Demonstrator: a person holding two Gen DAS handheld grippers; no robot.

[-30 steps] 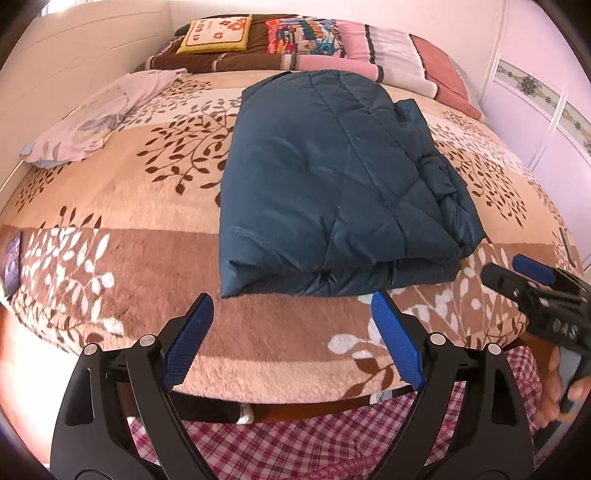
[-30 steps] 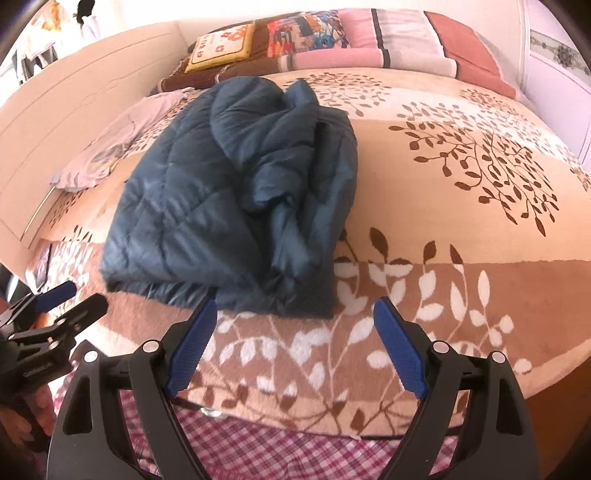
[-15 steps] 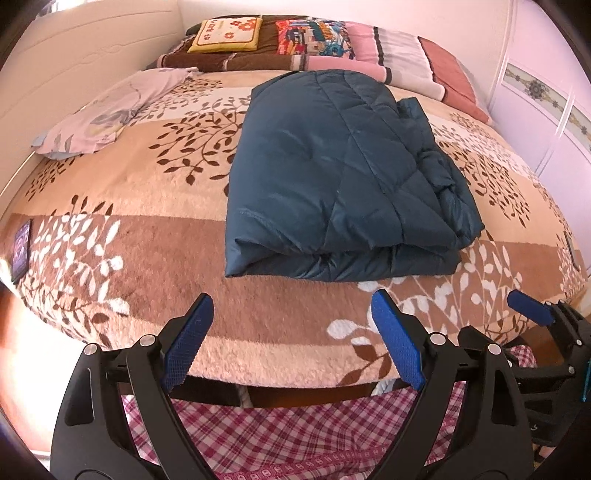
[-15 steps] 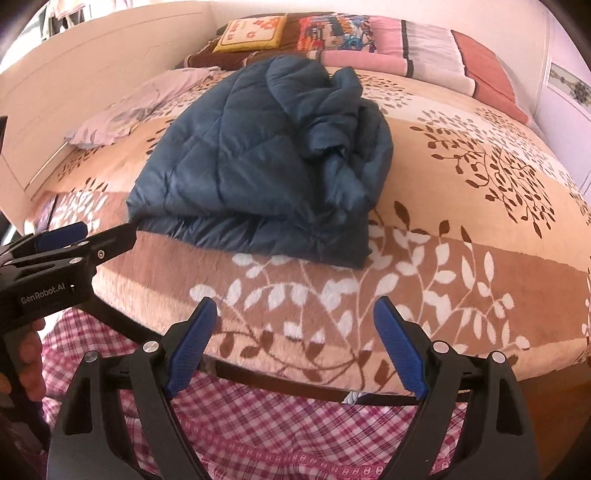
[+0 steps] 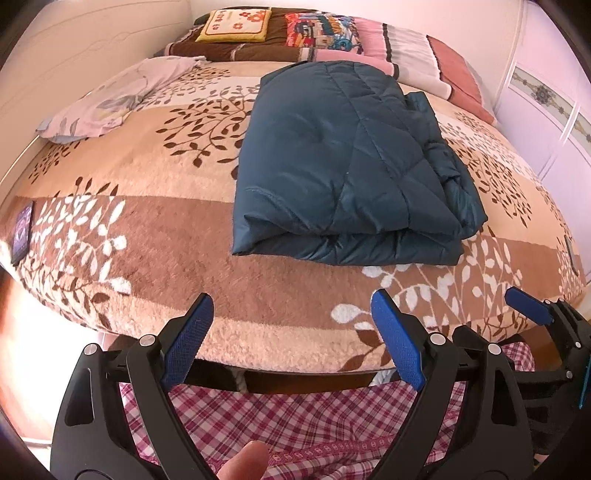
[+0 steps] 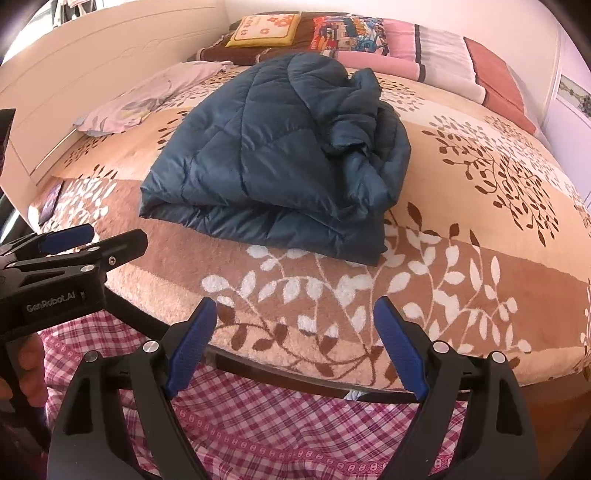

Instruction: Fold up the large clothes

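Both grippers now pulled back off the bed [image 5: 155, 236], hanging over the person's checked lap. L gripper [image 5: 291, 332] jaws wide, empty; R gripper [image 6: 295, 332] also wide, nothing btwn pads. Jacket [image 5: 343, 166] lies folded mid-bed, well apart from both, so fold looks done, prob just tidying left. Vs a sec ago: R gripper sat closer to the jacket's near edge, bed filled more of the view

White lettering "GenRobot.AI" stands on the black body of the left claw [image 6: 70, 243], seen in the right wrist view. The yellow cushion [image 5: 236, 24] by the headboard bears red characters, too small to read.
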